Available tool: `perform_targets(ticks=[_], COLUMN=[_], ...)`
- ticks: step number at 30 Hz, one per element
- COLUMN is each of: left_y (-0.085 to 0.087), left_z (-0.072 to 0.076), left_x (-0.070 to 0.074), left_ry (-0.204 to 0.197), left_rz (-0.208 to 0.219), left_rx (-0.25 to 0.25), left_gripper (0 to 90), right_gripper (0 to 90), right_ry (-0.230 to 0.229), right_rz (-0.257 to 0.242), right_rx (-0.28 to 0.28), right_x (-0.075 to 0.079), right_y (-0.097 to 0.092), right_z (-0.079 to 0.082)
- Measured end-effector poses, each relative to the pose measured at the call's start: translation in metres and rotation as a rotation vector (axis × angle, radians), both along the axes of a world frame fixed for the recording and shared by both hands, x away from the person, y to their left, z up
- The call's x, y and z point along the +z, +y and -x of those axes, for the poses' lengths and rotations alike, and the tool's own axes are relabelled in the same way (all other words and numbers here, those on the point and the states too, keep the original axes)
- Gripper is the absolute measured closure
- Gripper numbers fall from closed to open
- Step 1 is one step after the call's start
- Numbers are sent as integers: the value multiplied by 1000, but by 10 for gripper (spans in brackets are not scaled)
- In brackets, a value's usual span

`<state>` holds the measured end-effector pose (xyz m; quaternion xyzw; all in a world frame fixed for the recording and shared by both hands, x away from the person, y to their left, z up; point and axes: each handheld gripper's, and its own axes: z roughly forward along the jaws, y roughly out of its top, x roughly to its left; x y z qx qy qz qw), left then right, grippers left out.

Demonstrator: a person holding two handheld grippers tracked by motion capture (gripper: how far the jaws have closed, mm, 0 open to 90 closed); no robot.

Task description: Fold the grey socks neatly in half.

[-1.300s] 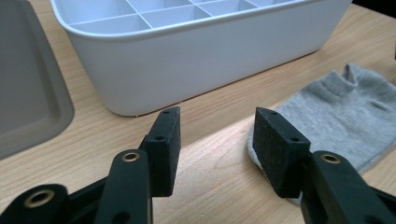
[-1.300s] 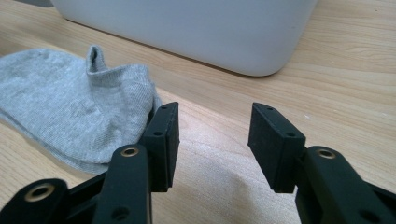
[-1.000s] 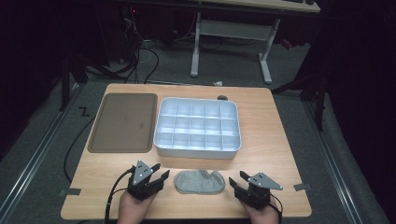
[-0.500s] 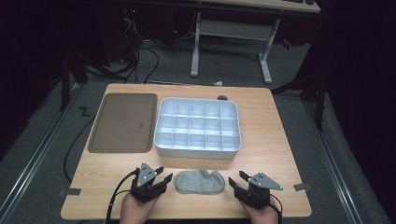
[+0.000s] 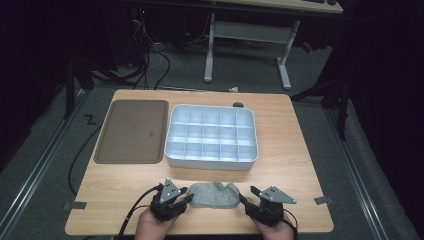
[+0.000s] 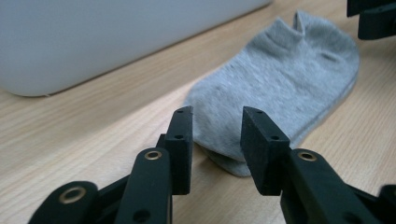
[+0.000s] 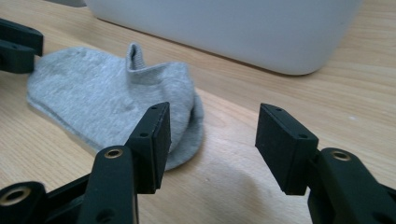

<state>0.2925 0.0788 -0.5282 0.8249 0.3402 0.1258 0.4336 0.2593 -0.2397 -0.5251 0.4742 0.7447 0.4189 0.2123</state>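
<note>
On the near edge of the wooden table [image 5: 300, 150], a grey ankle sock [image 5: 214, 195] is lying flat, just in front of the white compartment organiser [image 5: 211, 136] and between the two hands. The left gripper [image 6: 215, 128] is closing in on the sock's toe end with its jaws parted narrowly, nothing between them yet, the fabric sitting just beyond the tips. The right gripper [image 7: 212, 123] is hovering by the sock's heel end with its jaws spread wide and empty, the cuff tab standing up off to one side. A brown tray [image 5: 131, 131] is sitting beside the organiser, well apart from the sock. Risk seems to be lying in the pinch: the left jaws are looking barely wider than the folded toe, so they could be pushing the sock along the smooth wood rather than straddling it, or catching only the top layer.
</note>
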Motion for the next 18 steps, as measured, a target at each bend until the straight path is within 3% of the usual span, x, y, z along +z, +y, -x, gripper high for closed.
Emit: perform_targets(ticks=[9,14,18], left_y=[-5,-12,-23], left_z=[1,2,5], left_x=[-3,-3,-3], left_ry=[22,33,21], left_rz=[-27,-18,-27], left_rx=[-25,-42,-74], left_gripper=[663,668,668], right_gripper=[520,567,577], right_ry=[25,37,49], right_rz=[-16,-24,-30], right_rx=[10,-36,-51], right_x=[-1,-1,-2], right_y=[10,-2,-7], right_z=[-1,-1,-2])
